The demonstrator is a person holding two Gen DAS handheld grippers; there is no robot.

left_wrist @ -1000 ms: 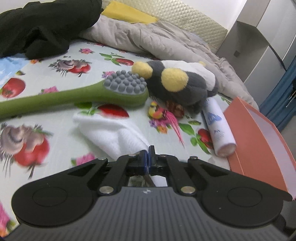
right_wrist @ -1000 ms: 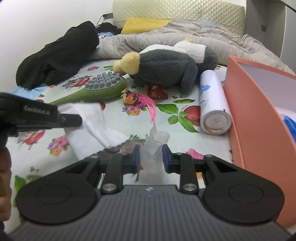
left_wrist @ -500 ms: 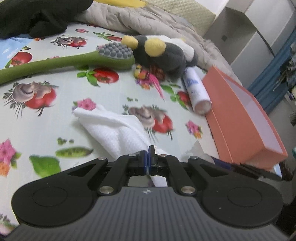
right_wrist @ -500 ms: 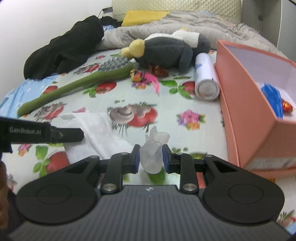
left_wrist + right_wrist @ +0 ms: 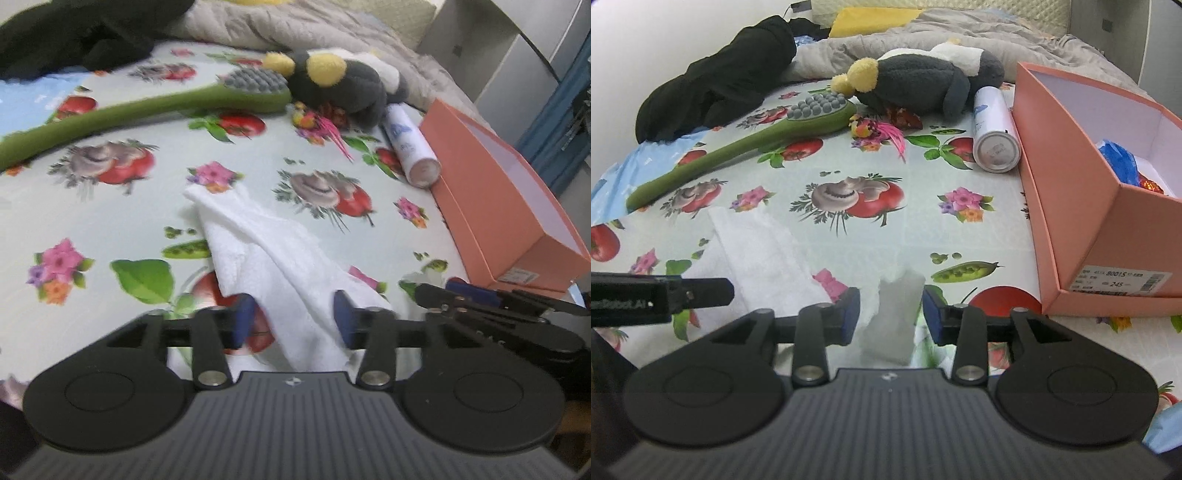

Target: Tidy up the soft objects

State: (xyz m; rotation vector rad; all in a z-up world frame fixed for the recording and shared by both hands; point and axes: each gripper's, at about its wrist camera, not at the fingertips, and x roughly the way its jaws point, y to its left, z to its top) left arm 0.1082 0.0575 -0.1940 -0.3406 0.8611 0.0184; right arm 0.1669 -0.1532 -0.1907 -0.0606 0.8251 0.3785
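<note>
A white towel (image 5: 266, 240) lies on the flower-print sheet, one end running between the open pads of my left gripper (image 5: 293, 321). In the right wrist view the towel (image 5: 757, 243) lies at the left, and one corner (image 5: 897, 314) stands between the open pads of my right gripper (image 5: 890, 314), untouched by them. A grey and yellow plush toy (image 5: 916, 81) lies at the far side, also in the left wrist view (image 5: 340, 81).
An open orange box (image 5: 1071, 177) holding a blue item stands at the right, also in the left view (image 5: 498, 199). A white spray can (image 5: 993, 129), a green massage brush (image 5: 746, 140), black clothing (image 5: 713, 81) and a grey blanket (image 5: 960, 33) lie farther off.
Both grippers have opened and let go of the towel. Both have drawn back toward the near edge of the bed, and the towel now lies on the sheet.
</note>
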